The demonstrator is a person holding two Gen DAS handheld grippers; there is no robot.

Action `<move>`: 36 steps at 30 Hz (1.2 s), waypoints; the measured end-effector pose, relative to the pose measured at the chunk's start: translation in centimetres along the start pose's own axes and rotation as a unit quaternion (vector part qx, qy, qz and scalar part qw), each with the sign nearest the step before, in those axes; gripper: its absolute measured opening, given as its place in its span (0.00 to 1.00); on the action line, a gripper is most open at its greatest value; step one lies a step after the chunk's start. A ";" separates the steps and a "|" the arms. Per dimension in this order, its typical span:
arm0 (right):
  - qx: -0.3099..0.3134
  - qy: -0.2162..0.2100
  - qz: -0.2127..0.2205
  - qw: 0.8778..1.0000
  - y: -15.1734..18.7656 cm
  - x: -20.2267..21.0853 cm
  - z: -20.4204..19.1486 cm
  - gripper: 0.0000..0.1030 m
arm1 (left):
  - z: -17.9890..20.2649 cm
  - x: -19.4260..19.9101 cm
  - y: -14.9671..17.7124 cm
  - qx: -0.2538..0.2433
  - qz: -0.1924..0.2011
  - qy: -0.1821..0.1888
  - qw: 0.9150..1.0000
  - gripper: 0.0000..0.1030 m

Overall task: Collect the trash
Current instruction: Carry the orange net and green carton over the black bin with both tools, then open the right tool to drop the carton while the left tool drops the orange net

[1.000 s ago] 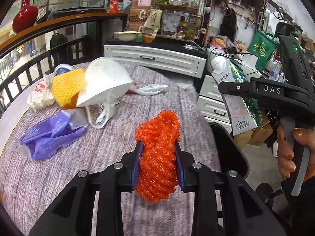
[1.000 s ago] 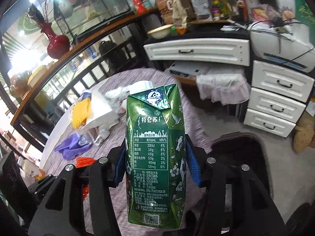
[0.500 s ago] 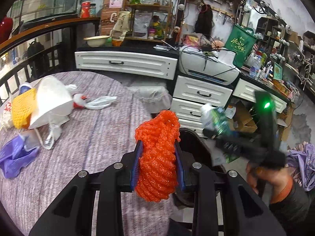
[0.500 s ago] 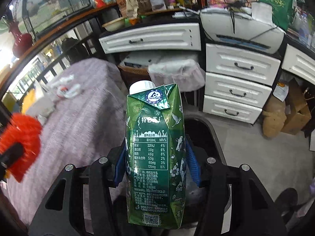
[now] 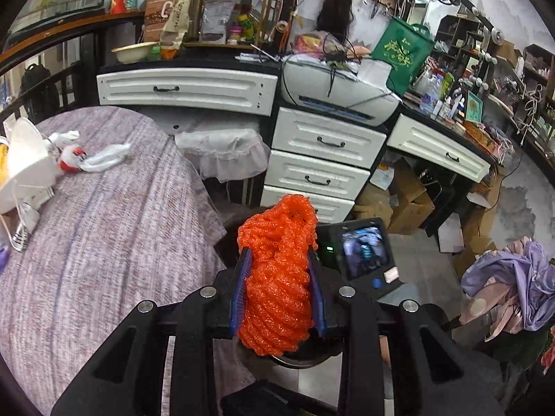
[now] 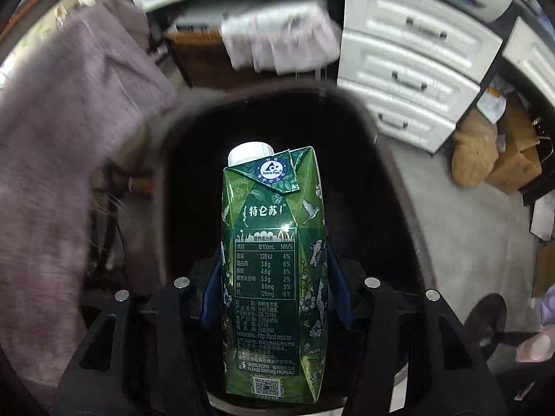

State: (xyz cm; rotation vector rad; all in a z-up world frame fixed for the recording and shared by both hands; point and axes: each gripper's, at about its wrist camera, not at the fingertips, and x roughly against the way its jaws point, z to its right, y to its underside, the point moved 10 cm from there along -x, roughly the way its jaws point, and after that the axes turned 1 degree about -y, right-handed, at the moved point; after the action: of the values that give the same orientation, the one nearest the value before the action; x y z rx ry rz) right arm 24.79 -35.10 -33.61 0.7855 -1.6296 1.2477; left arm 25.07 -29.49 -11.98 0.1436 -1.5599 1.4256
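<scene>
My left gripper (image 5: 277, 287) is shut on a crumpled orange foam net (image 5: 277, 277), held past the right edge of the cloth-covered table (image 5: 104, 242). Just behind the net the back of the right gripper's body shows, with its small lit screen (image 5: 364, 251). My right gripper (image 6: 274, 287) is shut on a green milk carton (image 6: 274, 270) with a white cap, pointing steeply down. The carton hangs over the dark mouth of a black bin (image 6: 402, 187), its cap inside the rim's outline. More trash lies at the table's far left: a white mask (image 5: 24, 152) and a white wrapper (image 5: 90, 159).
White drawer units (image 5: 322, 159) and a printer (image 5: 340, 93) stand behind the bin. A lace-covered stool (image 5: 225, 149) sits between table and drawers. Cardboard boxes (image 5: 409, 204) and a heap of purple clothes (image 5: 513, 287) lie on the floor at right. The tablecloth (image 6: 52, 138) hangs beside the bin.
The right gripper has dropped and tipped downward, bringing the carton from above the table to over the bin's mouth. The left gripper has swung right, carrying the net past the table edge.
</scene>
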 end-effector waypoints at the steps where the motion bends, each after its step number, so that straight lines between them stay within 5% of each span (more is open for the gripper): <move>1: -0.001 0.001 -0.008 1.000 0.2 -0.6 0.0 0.51 | 0.2 -0.3 0.3 -0.002 -0.004 -0.001 1.000 0.29; 10: -0.004 0.005 -0.042 0.999 0.7 -3.8 0.3 0.52 | 1.6 -2.5 1.7 -0.018 -0.026 0.000 0.999 0.29; 12: -0.005 -0.001 -0.041 0.999 0.6 -3.7 0.2 0.59 | 1.9 -2.8 1.8 -0.022 -0.030 -0.001 0.999 0.29; 14: -0.010 0.005 -0.024 1.000 0.4 -3.0 0.6 0.68 | 2.0 -3.3 2.1 -0.025 -0.035 -0.002 0.999 0.29; 18: -0.020 -0.018 0.002 1.000 0.0 -1.0 0.8 0.69 | 2.1 -4.1 2.5 -0.028 -0.044 -0.005 0.999 0.29; 24: -0.048 0.020 0.082 0.995 -1.8 3.8 4.6 0.69 | 2.5 -5.1 2.7 -0.036 -0.054 -0.007 0.998 0.29; 29: -0.116 0.083 0.144 0.979 -2.7 8.2 10.9 0.69 | 3.3 -6.7 3.0 -0.039 -0.073 -0.003 0.997 0.29; 36: -0.184 0.089 0.182 0.962 -2.2 12.2 15.9 0.71 | 4.4 -9.6 4.1 -0.047 -0.115 0.002 0.992 0.29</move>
State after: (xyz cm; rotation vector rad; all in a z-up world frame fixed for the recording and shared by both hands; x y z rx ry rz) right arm 17.58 -50.48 -22.75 0.1410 -1.8344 1.1713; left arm 24.84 -36.62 -20.76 0.2555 -1.5494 1.1708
